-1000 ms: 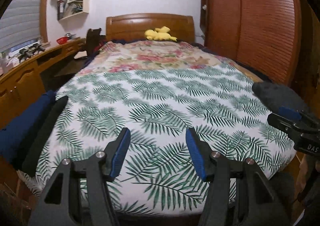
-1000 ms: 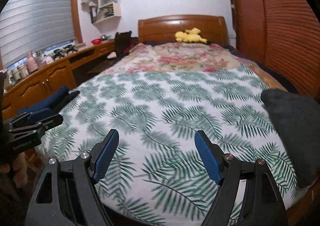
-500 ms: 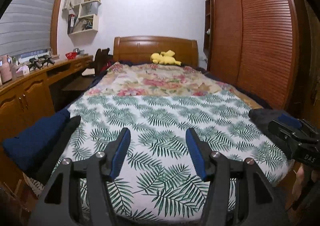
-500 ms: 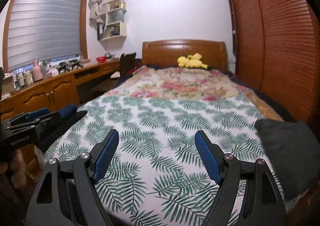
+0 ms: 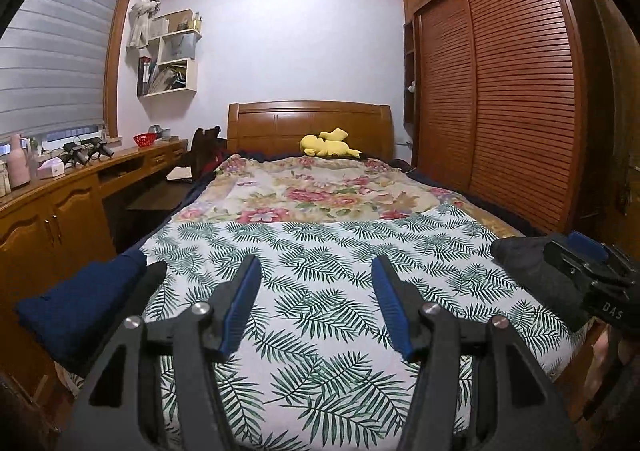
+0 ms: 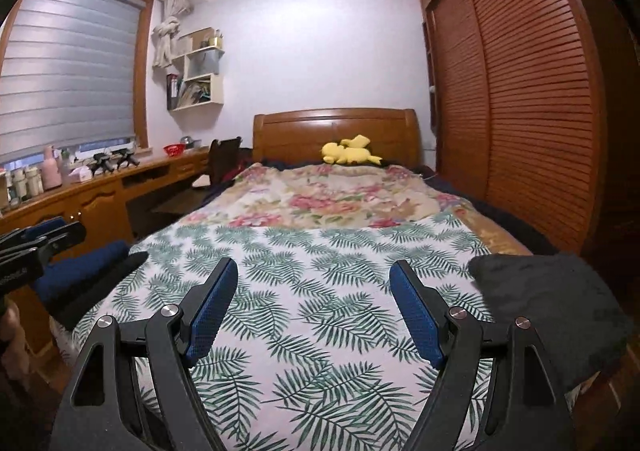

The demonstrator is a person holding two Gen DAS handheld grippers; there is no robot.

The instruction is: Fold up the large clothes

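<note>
Both grippers I hold are spread wide with nothing between the blue pads: my left gripper [image 5: 316, 263] and my right gripper [image 6: 314, 265] hang side by side above the near end of the bed, each pointing along it toward the headboard [image 5: 308, 123]. Neither touches any cloth.

At the bed's near left corner, left of my left gripper and apart from it, lies a navy garment [image 5: 80, 299], folded, with a black garment [image 5: 132, 311] against its right side. Both drape partly over the bed's left edge. In the right wrist view they show just beyond the tip of my left gripper at the picture's left edge. At the near right corner sits a dark grey garment [image 6: 556, 311], bunched, to the right of my right gripper and close to its right finger [image 6: 416, 315], though I cannot tell whether they touch. In the left wrist view that grey cloth lies partly behind my right gripper's tip.

Below and ahead of both tools spreads a leaf-print sheet [image 5: 320, 251], white with green fronds, smooth and bare in the middle. Farther off it gives way to a floral cover [image 5: 312, 191], and a yellow plush [image 5: 328, 145] rests against the headboard.

Along the left wall runs a wooden desk [image 5: 52, 207] under a window with a lowered blind [image 5: 52, 67], and shelves [image 5: 176, 55] hang on the far wall. A slatted wardrobe [image 5: 512, 99] fills the right side.
</note>
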